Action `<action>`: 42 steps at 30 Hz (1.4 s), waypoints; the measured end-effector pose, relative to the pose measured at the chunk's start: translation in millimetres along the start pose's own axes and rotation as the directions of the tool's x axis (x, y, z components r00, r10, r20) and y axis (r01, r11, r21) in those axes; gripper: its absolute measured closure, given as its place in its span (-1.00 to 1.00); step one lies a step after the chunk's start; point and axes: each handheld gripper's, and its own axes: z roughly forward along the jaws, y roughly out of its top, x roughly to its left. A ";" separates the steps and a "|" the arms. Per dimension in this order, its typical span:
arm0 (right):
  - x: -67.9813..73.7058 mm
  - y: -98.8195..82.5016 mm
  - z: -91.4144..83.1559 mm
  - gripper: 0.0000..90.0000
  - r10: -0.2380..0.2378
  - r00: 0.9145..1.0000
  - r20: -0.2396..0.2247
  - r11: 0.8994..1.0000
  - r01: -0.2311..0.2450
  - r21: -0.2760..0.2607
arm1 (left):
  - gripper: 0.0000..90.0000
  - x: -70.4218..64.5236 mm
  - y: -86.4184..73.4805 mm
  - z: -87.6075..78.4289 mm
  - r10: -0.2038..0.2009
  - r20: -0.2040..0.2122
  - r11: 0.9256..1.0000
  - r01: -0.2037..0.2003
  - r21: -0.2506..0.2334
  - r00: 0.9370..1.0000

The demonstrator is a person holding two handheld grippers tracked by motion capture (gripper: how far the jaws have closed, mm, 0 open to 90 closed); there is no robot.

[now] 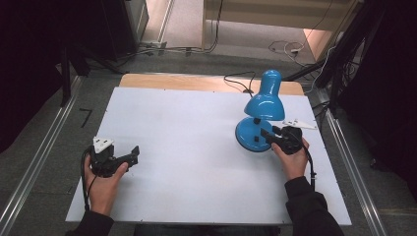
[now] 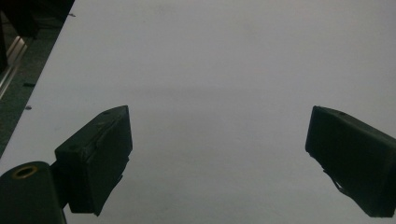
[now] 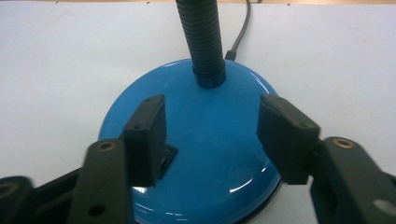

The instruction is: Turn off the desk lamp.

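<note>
We see the lamp (image 1: 259, 115) standing near the surface's (image 1: 187, 162) right edge, neck upright. Right tongs (image 3: 212, 133) hover wide over its base, gripping nothing; left tongs (image 2: 219, 154), wide and empty, sit well apart near the left edge.

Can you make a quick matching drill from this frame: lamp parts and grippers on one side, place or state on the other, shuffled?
Things:
1. lamp base
2. lamp shade
3. left gripper
4. lamp cord

Places or states:
A. open above bare white table, nothing between its fingers
B. runs off the far edge of the table
C. round, blue, under the open right gripper
D. blue, at the top of the ribbed neck, opening turned down

Pairs: 1-C, 2-D, 3-A, 4-B
</note>
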 end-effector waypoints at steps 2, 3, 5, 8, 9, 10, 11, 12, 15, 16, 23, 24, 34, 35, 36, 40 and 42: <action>-0.4 0.4 -0.7 -0.18 0.000 1.000 0.003 1.000 0.000 0.000 | -0.82 0.0 0.0 -0.1 0.001 0.001 1.000 -0.001 0.000 1.000; -0.6 0.5 -1.0 -0.21 0.002 1.000 0.001 1.000 -0.002 0.001 | -0.82 0.1 0.0 -0.1 0.001 0.001 1.000 -0.001 0.001 1.000; -1.2 0.5 -0.9 -0.30 0.003 1.000 -0.001 1.000 -0.003 0.006 | -0.82 0.1 0.0 -0.2 0.000 0.000 1.000 0.000 0.001 1.000; -2.8 -0.1 -0.6 -0.38 0.005 1.000 -0.001 1.000 -0.005 0.020 | -0.82 0.3 -0.1 -0.2 0.000 0.000 1.000 0.000 0.001 1.000; -3.1 -0.3 -0.9 -0.39 0.007 1.000 -0.001 1.000 -0.007 0.022 | -0.82 0.4 -0.1 -0.4 -0.001 0.001 1.000 0.001 0.001 1.000; -3.4 -0.3 -1.4 -0.40 0.005 1.000 0.000 1.000 -0.005 0.022 | -0.82 0.6 0.0 -0.4 -0.001 0.001 1.000 0.001 0.001 1.000; -3.5 -0.2 -2.3 -0.41 0.007 1.000 0.000 1.000 -0.007 0.023 | -0.82 0.7 0.0 -0.4 -0.002 0.002 1.000 0.002 0.000 1.000; -3.5 -0.1 -3.1 -0.41 0.008 1.000 0.001 1.000 -0.008 0.022 | -0.82 0.7 -0.1 -0.3 -0.002 0.001 1.000 0.002 0.001 1.000; -4.3 0.2 -4.9 -0.43 0.008 1.000 0.004 1.000 -0.008 0.020 | -0.82 0.8 -0.1 -0.2 -0.003 0.003 1.000 0.003 0.001 1.000; -4.5 0.2 -5.2 -0.44 0.008 1.000 0.004 1.000 -0.008 0.019 | -0.82 0.8 -0.1 -0.3 -0.003 0.003 1.000 0.003 0.000 1.000; -6.4 -0.4 -8.1 -0.48 0.011 1.000 0.015 1.000 -0.012 0.018 | -0.82 1.1 -0.1 -0.3 -0.006 0.004 1.000 0.006 -0.002 1.000; -6.9 -0.5 -8.7 -0.48 0.010 1.000 0.015 1.000 -0.010 0.015 | -0.82 1.2 -0.1 -0.4 -0.006 0.004 1.000 0.006 -0.002 1.000; -13.1 -1.8 -14.8 -0.49 0.013 0.999 0.037 1.000 -0.014 0.009 | -0.82 2.0 -0.4 -0.7 -0.009 0.001 1.000 0.009 0.001 1.000; -13.4 -1.9 -15.7 -0.49 0.013 0.999 0.040 1.000 -0.014 0.009 | -0.82 2.3 -0.4 -0.8 -0.010 0.002 1.000 0.010 0.001 1.000; -13.8 -2.1 -16.6 -0.49 0.016 0.999 0.044 1.000 -0.017 0.009 | -0.82 2.6 -0.4 -0.9 -0.010 0.003 1.000 0.010 0.001 1.000; -15.8 -4.1 -20.8 -0.49 0.013 0.998 0.055 1.000 -0.014 0.009 | -0.82 2.8 -0.5 -1.8 -0.012 0.002 1.000 0.012 0.000 1.000; -16.2 -6.0 -22.5 -0.49 0.010 0.998 0.058 1.000 -0.011 0.013 | -0.82 3.0 -0.5 -2.0 -0.012 0.004 1.000 0.012 -0.002 1.000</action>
